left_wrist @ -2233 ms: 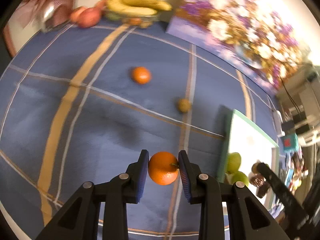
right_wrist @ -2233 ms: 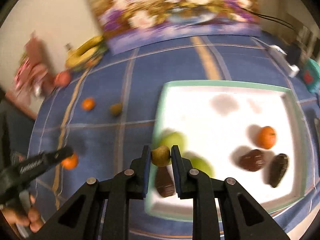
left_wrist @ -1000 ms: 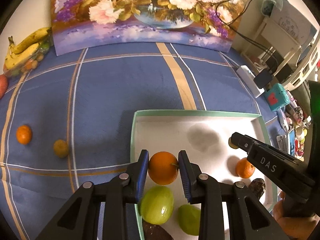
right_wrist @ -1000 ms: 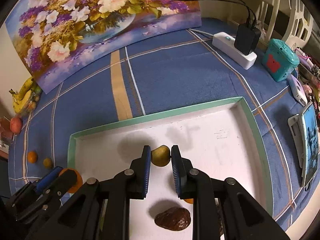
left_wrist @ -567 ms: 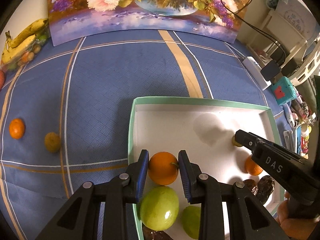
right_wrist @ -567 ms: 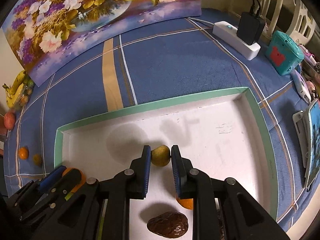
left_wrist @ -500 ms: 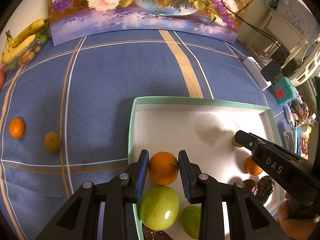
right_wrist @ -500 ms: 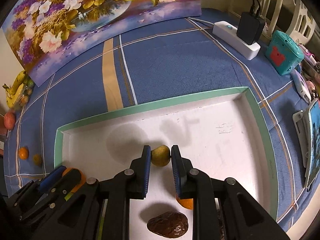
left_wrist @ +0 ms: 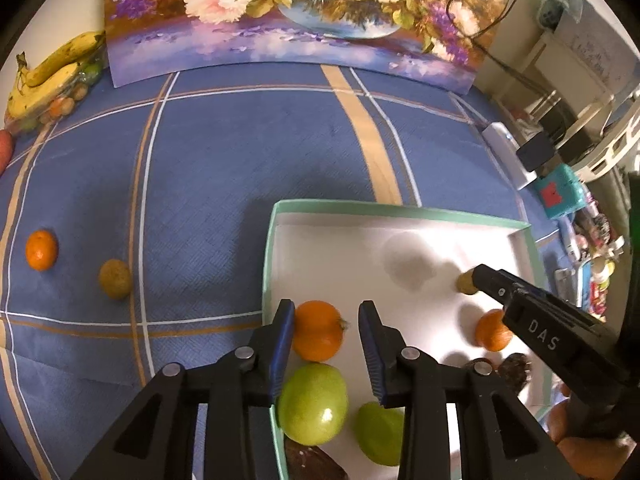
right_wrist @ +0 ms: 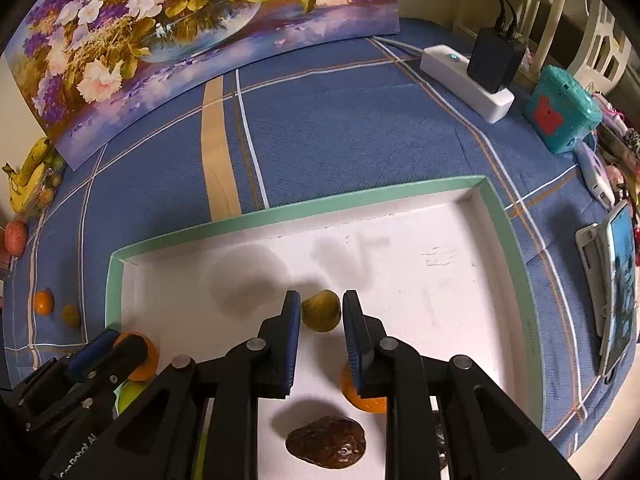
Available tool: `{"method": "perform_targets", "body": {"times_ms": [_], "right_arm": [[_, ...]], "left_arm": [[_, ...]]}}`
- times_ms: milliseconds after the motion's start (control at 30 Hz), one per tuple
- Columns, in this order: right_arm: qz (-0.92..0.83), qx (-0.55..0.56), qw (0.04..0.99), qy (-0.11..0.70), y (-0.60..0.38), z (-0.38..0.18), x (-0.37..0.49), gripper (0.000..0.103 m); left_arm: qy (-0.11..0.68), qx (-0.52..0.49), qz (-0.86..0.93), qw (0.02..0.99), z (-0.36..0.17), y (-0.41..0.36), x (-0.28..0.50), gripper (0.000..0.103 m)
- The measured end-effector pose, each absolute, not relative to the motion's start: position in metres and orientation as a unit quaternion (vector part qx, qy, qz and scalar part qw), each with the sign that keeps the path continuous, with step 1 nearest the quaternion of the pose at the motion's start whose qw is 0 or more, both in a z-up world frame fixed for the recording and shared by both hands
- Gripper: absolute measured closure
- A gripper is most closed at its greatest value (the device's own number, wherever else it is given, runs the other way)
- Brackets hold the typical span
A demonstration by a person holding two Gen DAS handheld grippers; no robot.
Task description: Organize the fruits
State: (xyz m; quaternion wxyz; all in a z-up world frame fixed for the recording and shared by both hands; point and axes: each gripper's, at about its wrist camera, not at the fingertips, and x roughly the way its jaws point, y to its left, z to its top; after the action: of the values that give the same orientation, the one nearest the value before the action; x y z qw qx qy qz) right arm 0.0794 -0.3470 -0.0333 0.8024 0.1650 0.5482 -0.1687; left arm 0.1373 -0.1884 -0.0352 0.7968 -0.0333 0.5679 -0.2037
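Left gripper (left_wrist: 326,334) — jaws apart, wider than the orange (left_wrist: 318,330) sitting between them. Orange touches or nearly touches the left pad; clear gap to the right pad. It sits at the near-left corner of the tray (left_wrist: 400,210), just inside the wall. Whether it rests on the tray floor I cannot tell.

Just below the left gripper's tips: two green fruits (left_wrist: 313,402), the bigger one right under the orange, against the tray wall. A dark brown fruit (left_wrist: 310,462) shows at the bottom edge.

Right gripper (right_wrist: 321,320) — jaws also apart, with a small yellow-green fruit (right_wrist: 321,310) between the tips; a thin gap shows on each side, so not clamped. It lies over the white tray floor near the middle.

Below the right gripper: a second orange (right_wrist: 366,400) partly hidden under the right finger, and a dark brown wrinkled fruit (right_wrist: 326,448) nearer the camera.

Far left of both grippers, outside the tray on the blue checked cloth (left_wrist: 220,168) of the desk — a small orange fruit (left_wrist: 41,250) and a brownish-yellow one (left_wrist: 115,279), near each other. Bananas (left_wrist: 48,76) at the far left, beside the flower painting (left_wrist: 288,12).
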Motion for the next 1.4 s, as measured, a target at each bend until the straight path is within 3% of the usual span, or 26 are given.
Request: {"method": "perform_targets", "body": {"times_ms": [533,1000,1100,1200,1300,1400], "right_arm": [[-0.152,0.153,0.834,0.508,-0.338,0.016,0.070,0.079],[-0.143,0.146,0.833,0.514,-0.330,0.014,0.066,0.079],[-0.138,0.143,0.832,0.517,-0.328,0.013,0.067,0.078],[-0.135,0.140,0.832,0.519,-0.326,0.013,0.067,0.055],[-0.130,0.135,0.833,0.520,-0.322,0.012,0.068,0.051],[-0.129,0.129,0.834,0.521,-0.318,0.011,0.069,0.031]], "left_arm": [[0.560,-0.066,-0.194,0.803,-0.004,-0.165,0.136,0.064],[0.568,-0.112,-0.094,0.810,-0.010,-0.093,0.145,0.063],[0.566,-0.109,-0.069,0.815,-0.010,-0.077,0.145,0.040],[0.564,-0.100,-0.045,0.818,-0.009,-0.063,0.146,0.035],[0.565,-0.086,-0.020,0.820,-0.011,-0.049,0.146,0.019],[0.565,-0.072,0.008,0.822,-0.015,-0.037,0.146,0.005]]}}
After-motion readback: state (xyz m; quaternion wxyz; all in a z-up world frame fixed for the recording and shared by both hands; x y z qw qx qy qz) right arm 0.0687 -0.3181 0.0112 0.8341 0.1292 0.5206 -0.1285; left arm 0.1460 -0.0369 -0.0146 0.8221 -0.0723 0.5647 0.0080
